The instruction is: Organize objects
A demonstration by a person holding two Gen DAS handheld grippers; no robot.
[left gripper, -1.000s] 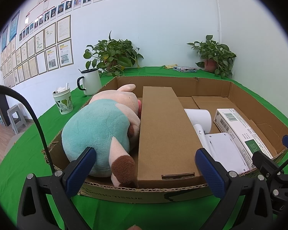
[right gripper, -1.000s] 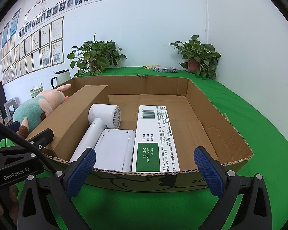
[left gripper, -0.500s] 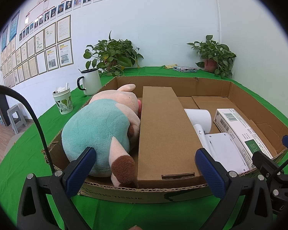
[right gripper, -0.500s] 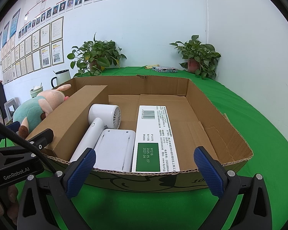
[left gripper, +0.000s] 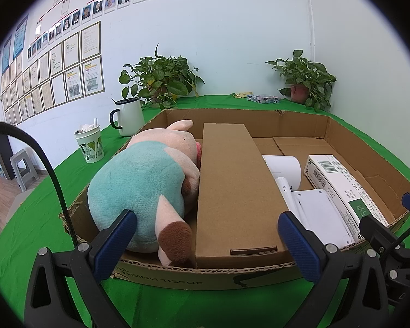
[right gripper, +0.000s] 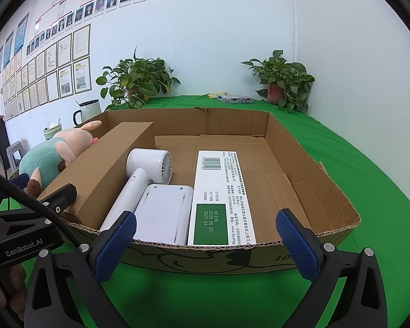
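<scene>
A shallow cardboard tray [left gripper: 205, 277] [right gripper: 300, 147] lies on the green table. Inside, from left to right, lie a teal-and-pink plush toy [left gripper: 139, 186] [right gripper: 52, 155], a long brown carton [left gripper: 235, 188] [right gripper: 104, 169], a white hair dryer [right gripper: 142, 180] [left gripper: 283, 169], a flat white device [right gripper: 164, 213] [left gripper: 319, 216] and a white-and-green printed box [right gripper: 221, 194] [left gripper: 344, 188]. My left gripper [left gripper: 207, 246] hangs open before the tray's near wall, in front of the plush and carton. My right gripper [right gripper: 205, 246] is open too, empty, in front of the white device and printed box.
Left of the tray stand a white mug [left gripper: 128, 116] and a leaf-patterned paper cup [left gripper: 90, 145]. Two potted plants [left gripper: 161, 82] [left gripper: 306, 79] and a small patterned pack [left gripper: 262, 98] sit by the back wall. The tray's right part [right gripper: 281, 169] is bare cardboard.
</scene>
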